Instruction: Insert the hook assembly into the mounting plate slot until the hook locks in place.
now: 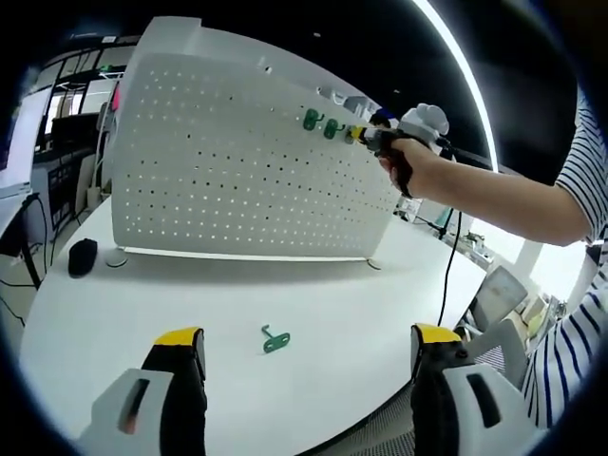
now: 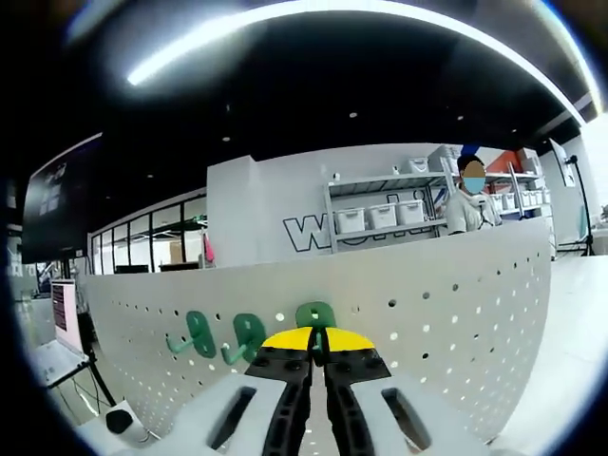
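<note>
My left gripper (image 1: 309,366) hangs low over the white table (image 1: 380,294), jaws spread wide with nothing between them, yellow tips facing the board. One green hook (image 1: 275,338) lies loose on the table, between the two jaws as seen from the left gripper view and well short of the board. The white perforated mounting plate (image 1: 237,161) stands upright on the table, and two green hooks (image 1: 321,123) already sit in its upper row. My right gripper (image 1: 366,135) is up at that row just beside them, with my hand (image 1: 404,157) around its handle and a black cable (image 1: 446,266) trailing down from it. In the right gripper view the jaws (image 2: 318,359) are drawn together on a third green hook (image 2: 314,314), whose rounded top shows just above the yellow tips and against the plate (image 2: 456,313). The two seated hooks (image 2: 223,337) stand to its left in that view. I cannot tell whether the held hook is fully in its slot. A dark round object (image 1: 83,256) rests on the table near the plate's far corner. Shelving with white bins (image 2: 380,214) stands behind the plate.
</note>
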Motion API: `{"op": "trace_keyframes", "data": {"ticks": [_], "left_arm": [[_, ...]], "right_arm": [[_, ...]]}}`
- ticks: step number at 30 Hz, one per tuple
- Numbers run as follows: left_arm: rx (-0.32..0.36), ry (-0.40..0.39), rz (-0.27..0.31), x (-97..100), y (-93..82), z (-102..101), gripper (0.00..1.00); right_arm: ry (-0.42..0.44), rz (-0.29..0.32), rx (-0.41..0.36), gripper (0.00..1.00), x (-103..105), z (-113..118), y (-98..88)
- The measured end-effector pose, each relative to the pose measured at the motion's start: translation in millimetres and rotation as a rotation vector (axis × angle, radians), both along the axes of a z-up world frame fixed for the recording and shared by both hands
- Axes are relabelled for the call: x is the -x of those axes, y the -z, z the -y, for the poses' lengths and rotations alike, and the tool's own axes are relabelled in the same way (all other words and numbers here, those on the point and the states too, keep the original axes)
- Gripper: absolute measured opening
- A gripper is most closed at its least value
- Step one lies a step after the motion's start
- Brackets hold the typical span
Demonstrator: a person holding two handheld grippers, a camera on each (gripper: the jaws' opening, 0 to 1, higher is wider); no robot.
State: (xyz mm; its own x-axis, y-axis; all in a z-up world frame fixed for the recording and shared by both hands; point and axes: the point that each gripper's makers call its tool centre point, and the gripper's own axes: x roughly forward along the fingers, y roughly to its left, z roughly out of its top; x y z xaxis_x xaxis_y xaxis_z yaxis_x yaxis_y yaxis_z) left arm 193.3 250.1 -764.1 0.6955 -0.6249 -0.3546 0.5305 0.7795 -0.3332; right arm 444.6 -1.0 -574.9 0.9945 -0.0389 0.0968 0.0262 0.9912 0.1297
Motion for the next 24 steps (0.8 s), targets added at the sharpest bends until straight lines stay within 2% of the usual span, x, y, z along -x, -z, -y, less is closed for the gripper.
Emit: {"op": "trace_keyframes", "data": {"ticks": [20, 24], "left_arm": [[-0.007, -0.002, -0.004, -0.1, 1.5, -0.2, 0.91], [-0.009, -0.001, -0.001, 0.3, 0.8, -0.2, 0.9]], "right_arm": [[0.023, -0.023, 0.002, 0.0, -6.8, 3.1, 4.9], [0.021, -0.043, 0.065, 0.02, -7.1, 2.7, 4.8]]}}
